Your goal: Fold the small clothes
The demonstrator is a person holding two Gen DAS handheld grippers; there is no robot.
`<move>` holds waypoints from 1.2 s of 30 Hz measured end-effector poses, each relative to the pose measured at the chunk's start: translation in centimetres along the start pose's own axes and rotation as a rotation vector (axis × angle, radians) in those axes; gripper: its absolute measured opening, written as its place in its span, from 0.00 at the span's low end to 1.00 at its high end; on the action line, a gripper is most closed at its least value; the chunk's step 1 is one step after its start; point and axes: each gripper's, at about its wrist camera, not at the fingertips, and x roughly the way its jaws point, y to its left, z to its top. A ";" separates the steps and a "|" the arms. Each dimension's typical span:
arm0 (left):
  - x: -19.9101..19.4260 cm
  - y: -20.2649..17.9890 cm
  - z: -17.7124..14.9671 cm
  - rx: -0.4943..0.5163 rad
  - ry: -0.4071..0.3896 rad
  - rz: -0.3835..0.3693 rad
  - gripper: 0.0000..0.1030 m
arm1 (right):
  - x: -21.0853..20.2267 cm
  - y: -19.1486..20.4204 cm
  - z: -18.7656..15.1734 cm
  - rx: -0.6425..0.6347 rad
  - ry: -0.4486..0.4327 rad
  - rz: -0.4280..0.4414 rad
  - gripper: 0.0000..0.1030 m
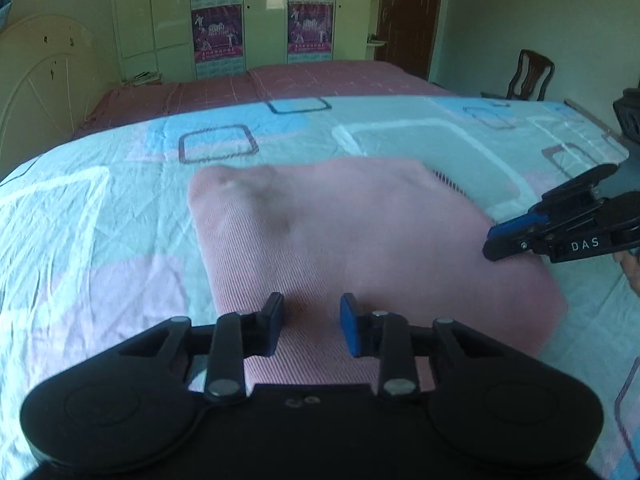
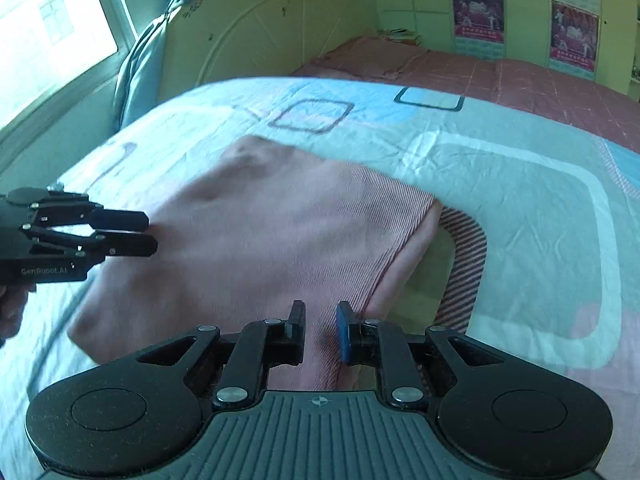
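Patterned bedsheet (image 1: 100, 208) carries pink garment (image 1: 360, 240); wardrobe (image 1: 160, 8) behind.

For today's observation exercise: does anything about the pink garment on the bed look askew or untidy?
Yes. The pink garment lies skewed on the patterned bedsheet, with a bump near its far corner. At its right edge a striped layer sticks out beyond the fold, so the edges do not line up.
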 end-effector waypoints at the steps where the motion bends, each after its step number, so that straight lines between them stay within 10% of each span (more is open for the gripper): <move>1: 0.1 0.2 -0.4 -0.031 -0.013 -0.010 0.29 | 0.8 0.1 -0.6 -0.028 0.012 -0.058 0.17; 11: -3.7 -0.1 -1.8 -0.092 -0.045 -0.022 0.25 | -3.3 2.1 -1.6 0.059 -0.088 -0.039 0.21; 17: -4.4 -1.5 -4.5 -0.047 0.007 0.027 0.24 | -2.2 3.9 -5.3 0.028 0.026 -0.105 0.21; 36: -4.6 -2.8 -7.4 -0.128 0.009 0.103 0.25 | -2.2 3.4 -7.3 0.108 -0.012 -0.147 0.21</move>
